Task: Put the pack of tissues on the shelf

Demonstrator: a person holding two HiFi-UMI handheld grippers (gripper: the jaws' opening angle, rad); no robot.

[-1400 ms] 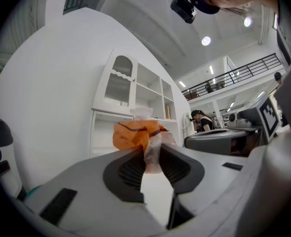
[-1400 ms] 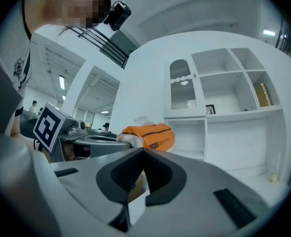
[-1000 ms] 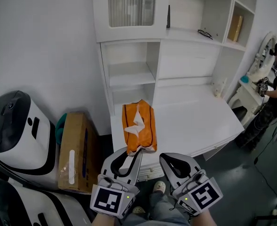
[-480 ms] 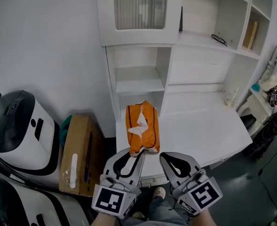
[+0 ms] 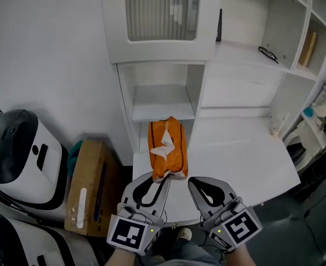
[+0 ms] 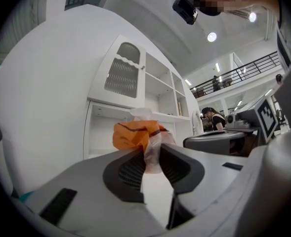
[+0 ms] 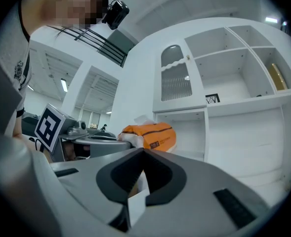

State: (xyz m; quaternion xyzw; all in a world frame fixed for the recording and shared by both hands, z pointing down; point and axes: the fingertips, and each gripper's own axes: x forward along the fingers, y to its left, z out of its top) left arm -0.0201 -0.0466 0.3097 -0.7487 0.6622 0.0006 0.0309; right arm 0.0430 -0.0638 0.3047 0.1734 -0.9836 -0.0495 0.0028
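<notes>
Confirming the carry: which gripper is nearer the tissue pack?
Left. The left gripper clamps the near end of the tissue pack; the right gripper, shut and empty, is beside it.

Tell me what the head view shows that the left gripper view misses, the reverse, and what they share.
Only the head view: the cardboard box on the floor and the glasses on an upper shelf. Only the left gripper view: ceiling lights and a railed balcony. Both: the orange pack of tissues with its end pinched in the left gripper, and the white cabinet's slatted door.
</notes>
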